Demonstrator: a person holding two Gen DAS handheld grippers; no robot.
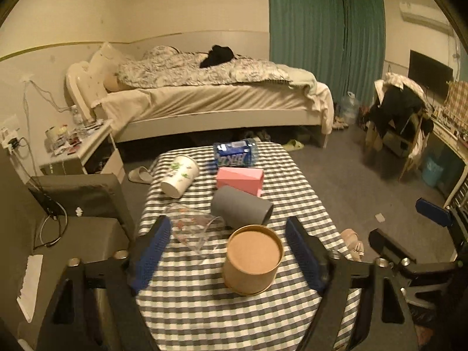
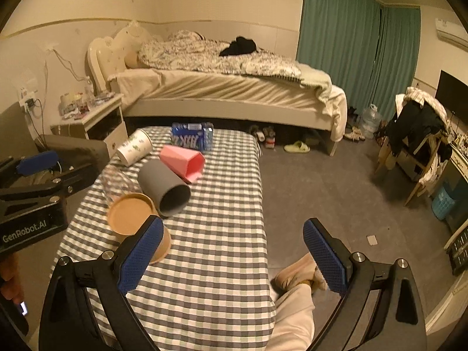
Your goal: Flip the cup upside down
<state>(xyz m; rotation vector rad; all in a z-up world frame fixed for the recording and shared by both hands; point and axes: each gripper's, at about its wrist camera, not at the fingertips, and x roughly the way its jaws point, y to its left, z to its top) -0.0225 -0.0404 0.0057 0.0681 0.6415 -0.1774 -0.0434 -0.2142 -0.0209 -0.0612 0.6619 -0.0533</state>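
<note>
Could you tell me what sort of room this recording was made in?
Most likely a lived-in bedroom: an unmade bed along the wall, a cluttered nightstand beside it, and a checkered-cloth table carrying cups in the foreground.

My left wrist camera looked forward along its fingers, down over the near end of the checked table (image 1: pixel 204 307), close above the brown paper cup (image 1: pixel 253 259), facing the bed (image 1: pixel 204 99). My right wrist camera sat further right, over the table's right edge (image 2: pixel 222 234), facing likewise. Both shared the cups, table, bed and green curtains (image 2: pixel 351 44).
</note>
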